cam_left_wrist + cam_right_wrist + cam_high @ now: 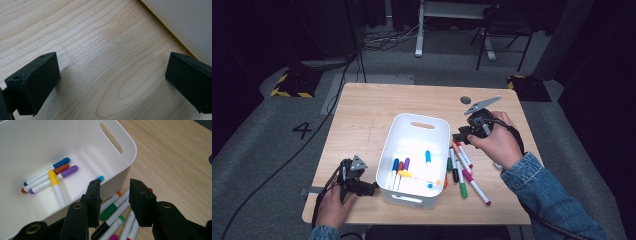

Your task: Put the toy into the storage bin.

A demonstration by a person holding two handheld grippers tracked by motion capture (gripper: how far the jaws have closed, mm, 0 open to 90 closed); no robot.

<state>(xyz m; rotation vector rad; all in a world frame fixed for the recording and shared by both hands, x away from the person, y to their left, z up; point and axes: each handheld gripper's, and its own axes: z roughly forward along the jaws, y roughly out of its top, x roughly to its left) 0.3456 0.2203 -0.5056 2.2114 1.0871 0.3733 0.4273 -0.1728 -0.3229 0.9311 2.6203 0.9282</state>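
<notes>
**Inspector A:** Start at the near edge. What does the left side show?

**Inspector B:** The left gripper rests low on the wooden table, near the front left corner, held in the person's left hand. In the left gripper view its jaws stand spread wide over bare wood, nothing between them. The white bin's wall passes just beyond the right-hand jaw.

**Inspector A:** And the bin itself?

**Inspector B:** The white bin sits at the table's middle, slightly toward the near edge. Inside lie a blue marker, an orange-brown marker, a purple marker and a yellow marker, the yellow one crossing the ends of the others. A light-blue marker lies further right in the bin.

**Inspector A:** Outside the bin?

**Inspector B:** A loose group of markers lies on the table just right of the bin: green, black, red, orange and magenta caps, some touching one another.

**Inspector A:** The right gripper?

**Inspector B:** The right gripper, in the right hand, hangs above the far end of that group, beside the bin's right wall. Its jaws are partly parted and grip nothing; the markers show below the gap. I cannot tell whether any pad touches one.

**Inspector A:** Farther back?

**Inspector B:** A dark round disc lies on the far right of the table.
</notes>
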